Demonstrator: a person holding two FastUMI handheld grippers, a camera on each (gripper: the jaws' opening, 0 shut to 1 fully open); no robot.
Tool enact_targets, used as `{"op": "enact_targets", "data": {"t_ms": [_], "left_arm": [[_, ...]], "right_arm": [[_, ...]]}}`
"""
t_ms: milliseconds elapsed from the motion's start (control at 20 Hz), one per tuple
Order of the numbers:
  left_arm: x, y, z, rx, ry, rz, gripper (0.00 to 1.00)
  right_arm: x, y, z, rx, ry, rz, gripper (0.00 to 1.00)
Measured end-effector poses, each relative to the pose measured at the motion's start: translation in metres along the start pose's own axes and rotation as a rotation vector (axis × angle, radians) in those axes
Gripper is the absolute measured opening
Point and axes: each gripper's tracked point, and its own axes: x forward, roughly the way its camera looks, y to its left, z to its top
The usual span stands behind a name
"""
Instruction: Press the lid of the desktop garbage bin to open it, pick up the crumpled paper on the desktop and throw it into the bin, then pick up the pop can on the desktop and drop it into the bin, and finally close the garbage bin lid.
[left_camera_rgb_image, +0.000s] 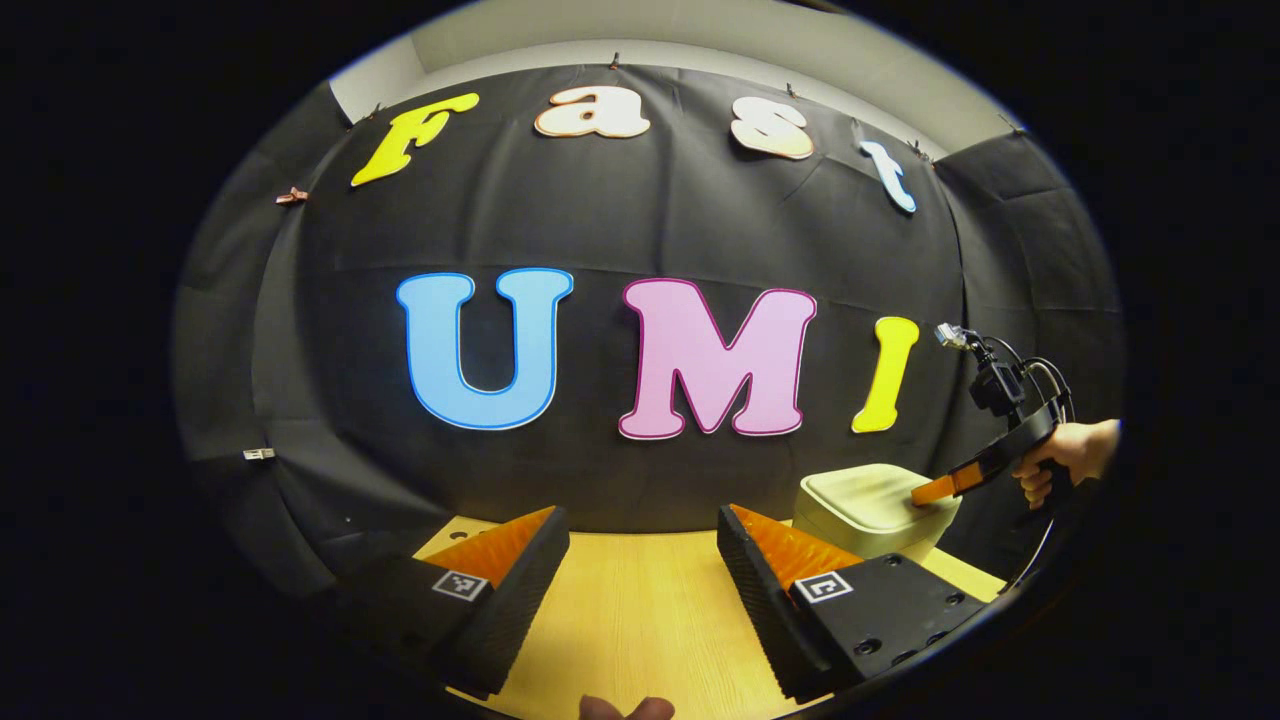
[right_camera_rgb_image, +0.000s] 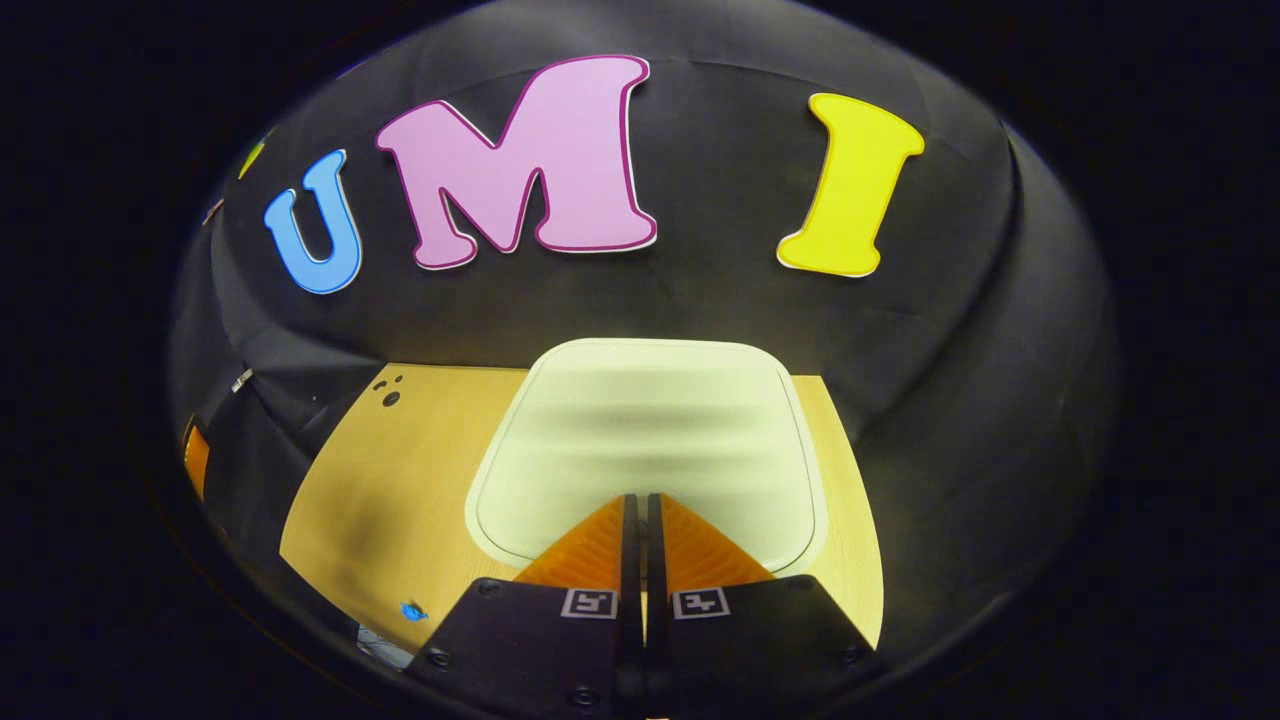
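Right gripper (right_camera_rgb_image: 640, 505), fingers together, presses its tips on the bin lid (right_camera_rgb_image: 650, 430) to pop it. Left gripper (left_camera_rgb_image: 640, 540) waits, fingers apart, over the tabletop (left_camera_rgb_image: 630, 620).

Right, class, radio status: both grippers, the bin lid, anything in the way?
Left gripper open, holding nothing. Right gripper shut, tips on the bin lid. Lid down. Nothing seen blocking it.

Right claw (right_camera_rgb_image: 640, 500), fingers together, tips on bin lid (right_camera_rgb_image: 650, 430).
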Motion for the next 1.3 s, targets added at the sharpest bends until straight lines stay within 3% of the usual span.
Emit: {"op": "enact_targets", "data": {"t_ms": [450,700,1300], "left_arm": [[-0.002,0.001,0.002,0.005,-0.001,0.005,0.95],[-0.004,0.002,0.004,0.004,-0.002,0.015,0.95],[-0.013,0.011,0.005,0.001,-0.008,0.048,0.95]], "right_arm": [[-0.018,0.006,0.036,0.03,-0.136,0.008,0.05],[-0.036,0.007,0.075,-0.025,-0.288,-0.016,0.05],[-0.084,0.006,0.145,-0.032,-0.591,-0.028,0.05]]}}
